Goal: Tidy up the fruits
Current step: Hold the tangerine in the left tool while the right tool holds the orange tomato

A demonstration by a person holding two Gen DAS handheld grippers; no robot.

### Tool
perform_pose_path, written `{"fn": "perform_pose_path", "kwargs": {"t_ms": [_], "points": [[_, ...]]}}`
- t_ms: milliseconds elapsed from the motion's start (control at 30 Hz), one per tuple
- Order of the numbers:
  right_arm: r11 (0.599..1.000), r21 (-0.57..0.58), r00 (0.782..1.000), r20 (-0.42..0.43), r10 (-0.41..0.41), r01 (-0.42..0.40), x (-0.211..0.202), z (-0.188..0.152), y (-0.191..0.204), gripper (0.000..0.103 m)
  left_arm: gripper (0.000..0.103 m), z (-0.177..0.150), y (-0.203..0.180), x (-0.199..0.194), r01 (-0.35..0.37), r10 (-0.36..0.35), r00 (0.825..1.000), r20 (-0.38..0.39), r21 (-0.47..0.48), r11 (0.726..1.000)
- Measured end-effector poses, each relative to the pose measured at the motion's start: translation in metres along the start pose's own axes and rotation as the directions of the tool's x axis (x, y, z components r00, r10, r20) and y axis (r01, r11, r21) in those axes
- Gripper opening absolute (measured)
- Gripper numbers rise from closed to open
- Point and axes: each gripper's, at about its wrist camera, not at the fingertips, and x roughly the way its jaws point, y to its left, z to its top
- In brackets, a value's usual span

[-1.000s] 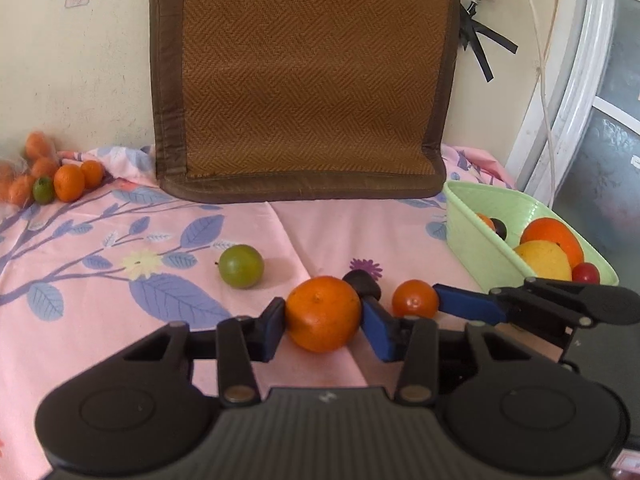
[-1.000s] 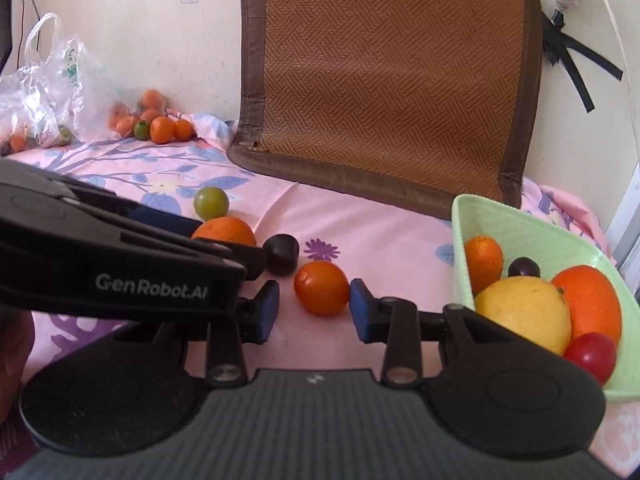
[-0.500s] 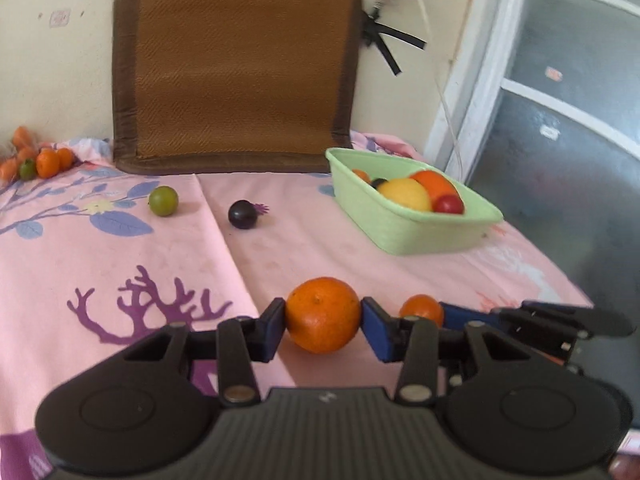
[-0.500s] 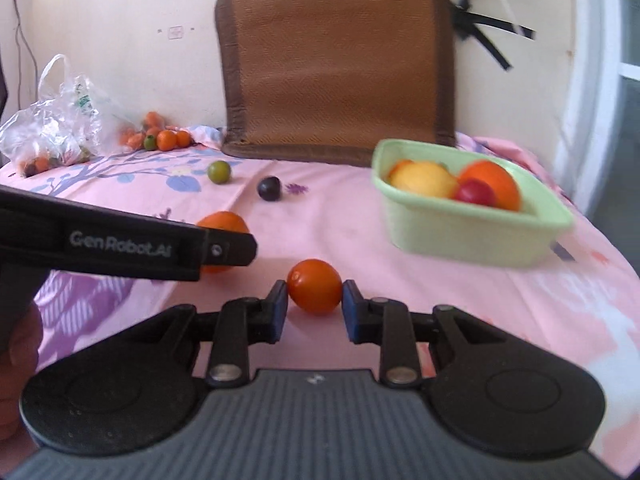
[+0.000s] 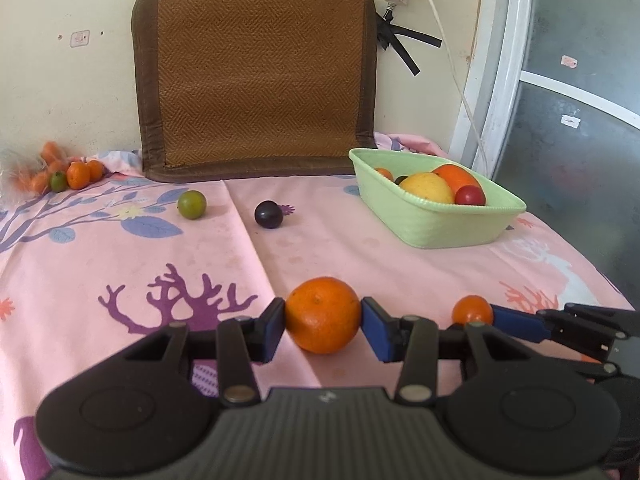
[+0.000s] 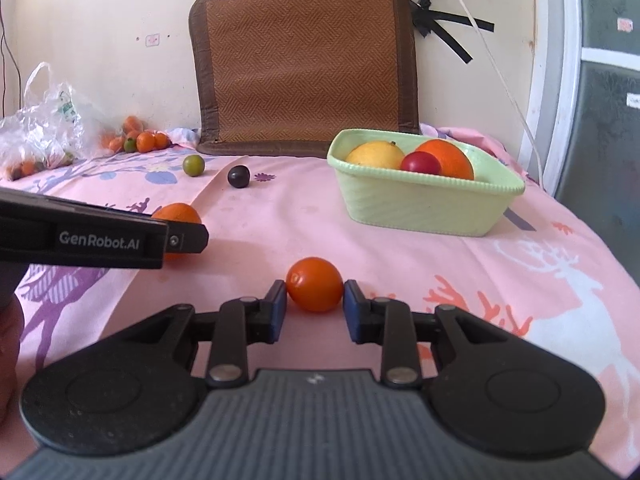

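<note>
Both grippers were pinching fruit: the left gripper [image 5: 323, 322] clamped the large orange [image 5: 322, 314] between its blue pads at lower centre of its own view, and the right gripper [image 6: 315, 304] clamped the small orange-red fruit [image 6: 314, 284] at the centre of its view. Each fruit was round, with no long axis to read — the large orange dimpled and matte, the small one smooth and glossy.

Largest on the pink cloth [image 5: 360, 256] was the green basket [image 5: 432, 220], right of centre, holding a yellow fruit [image 5: 426, 187], an orange and a red one. Only the right wrist view showed the plastic bag [image 6: 44, 120] at the left edge. A lime [image 5: 192, 205] and a dark plum [image 5: 268, 214] lay apart, upper middle.
</note>
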Motion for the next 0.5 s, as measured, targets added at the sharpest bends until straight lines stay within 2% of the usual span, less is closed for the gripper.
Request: {"fn": "perform_pose_path", "kwargs": {"t_ms": [500], "points": [[1.0, 0.01, 1.0, 0.008, 0.0, 0.0, -0.0014, -0.0009, -0.0005, 0.034, 0.042, -0.0008, -0.0043, -0.0013, -0.006, 0.006, 1.0, 0.004, 0.038, 0.999]]}}
